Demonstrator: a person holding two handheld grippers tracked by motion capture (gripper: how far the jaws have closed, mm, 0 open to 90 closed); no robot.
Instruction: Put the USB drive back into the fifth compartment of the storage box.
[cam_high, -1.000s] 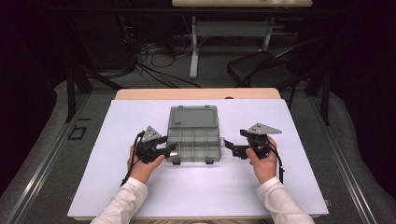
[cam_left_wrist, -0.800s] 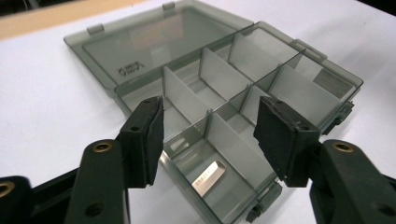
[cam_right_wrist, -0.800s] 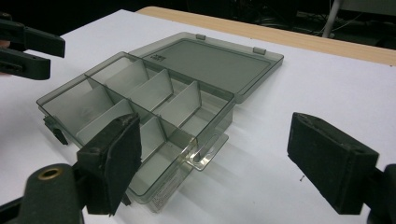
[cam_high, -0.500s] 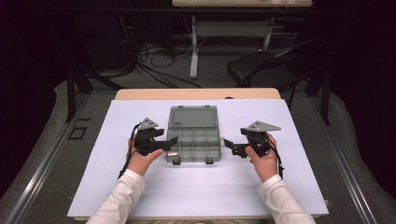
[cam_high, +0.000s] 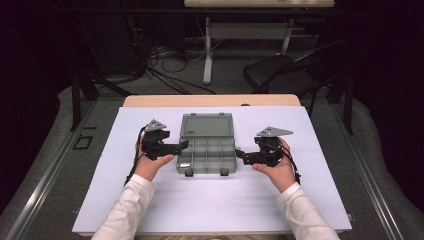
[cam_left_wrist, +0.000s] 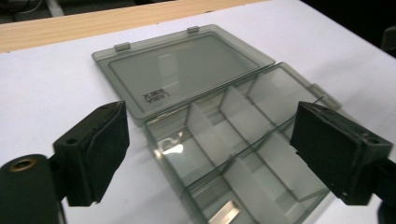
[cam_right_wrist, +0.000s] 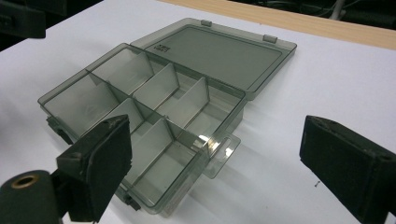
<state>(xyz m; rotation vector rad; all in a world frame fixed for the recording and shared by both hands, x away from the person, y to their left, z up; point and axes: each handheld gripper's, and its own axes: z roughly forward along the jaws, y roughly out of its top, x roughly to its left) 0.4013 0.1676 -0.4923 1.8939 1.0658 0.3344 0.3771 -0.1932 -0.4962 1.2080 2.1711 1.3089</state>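
So your left gripper sits just off the left edge of the organizer box, jaws apart and nothing between the pads; they've just been opening, and in the left gripper view the box's near corner sits below the gap between them, untouched as far as I can see. The box itself is in the middle of the white board, lid flipped flat back toward the far side, dividers exposed; the compartments look empty, though the clear plastic and glare make that hard to swear to. Your right gripper hangs just off the box's right side, jaws spread too, holding nothing; its jaws have also been opening a bit. My read is you're at the let-go stage with the box laid open; if closing it comes next, you'll need one gripper steadying the tray while the other gets under the lid's far edge, and that thin lip won't forgive a sloppy pinch.
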